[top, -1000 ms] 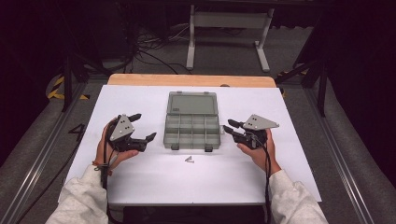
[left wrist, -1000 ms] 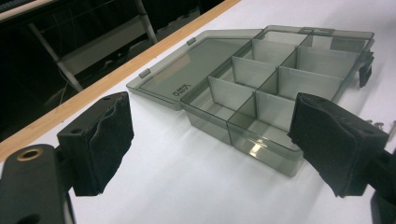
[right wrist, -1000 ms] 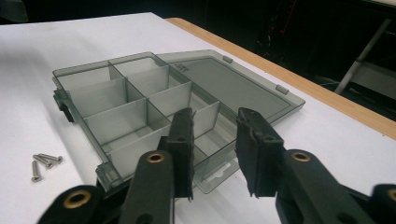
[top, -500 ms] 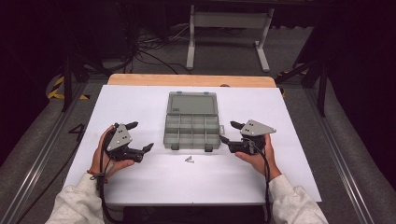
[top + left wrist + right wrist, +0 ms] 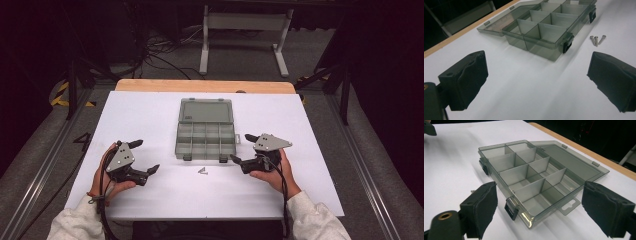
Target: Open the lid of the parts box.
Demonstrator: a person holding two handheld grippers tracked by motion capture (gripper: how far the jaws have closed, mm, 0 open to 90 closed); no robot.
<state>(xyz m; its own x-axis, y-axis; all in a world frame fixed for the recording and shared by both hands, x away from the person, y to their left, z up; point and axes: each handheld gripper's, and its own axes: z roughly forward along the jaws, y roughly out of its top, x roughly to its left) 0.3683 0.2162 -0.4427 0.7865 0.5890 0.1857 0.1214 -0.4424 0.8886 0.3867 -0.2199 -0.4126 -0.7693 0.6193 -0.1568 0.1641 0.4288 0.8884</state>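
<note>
Left hand-held gripper (image 5: 145,157): jaws have just been opening, now spread wide, nothing between them, low over the table (image 5: 150,115). Right hand-held gripper (image 5: 243,149): jaws also just opened, spread, empty, sitting just beside the organiser box's (image 5: 205,141) near right corner. Box is centre table, lid (image 5: 206,110) folded flat behind it, compartments look empty. Three screws (image 5: 597,39) lie loose on the table just in front of the box, between the two grippers, long axes pointing roughly toward the box. They're ahead-right of the left jaws, closer to the right one; either can reach, likely a pick from above.
</note>
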